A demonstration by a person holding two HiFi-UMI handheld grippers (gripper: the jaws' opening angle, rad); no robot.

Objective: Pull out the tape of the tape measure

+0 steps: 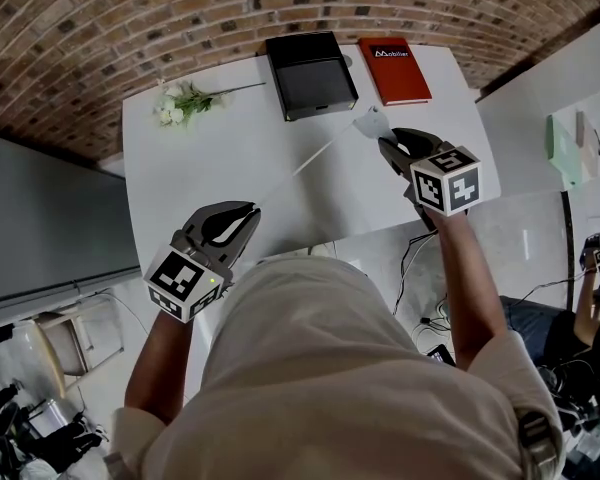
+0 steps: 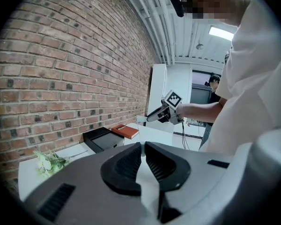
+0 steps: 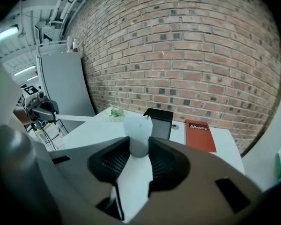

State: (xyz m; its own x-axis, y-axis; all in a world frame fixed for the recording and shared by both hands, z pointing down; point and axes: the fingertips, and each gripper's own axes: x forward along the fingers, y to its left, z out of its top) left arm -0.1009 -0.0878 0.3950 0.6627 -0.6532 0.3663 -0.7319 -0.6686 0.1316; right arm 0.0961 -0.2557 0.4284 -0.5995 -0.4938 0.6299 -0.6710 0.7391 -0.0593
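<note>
The white tape measure case hangs over the right part of the white table, with my right gripper shut on it. In the right gripper view the case fills the gap between the jaws of that gripper. The tape runs out of the case in a straight, taut line down-left to my left gripper. That gripper is shut on the tape's end, which shows as a thin white strip between the pads. The stretched tape hangs in the air above the table.
At the table's far edge lie a black box and a red book, with a small bunch of flowers to the left. A brick wall stands behind. Cables and another person are on the floor at right.
</note>
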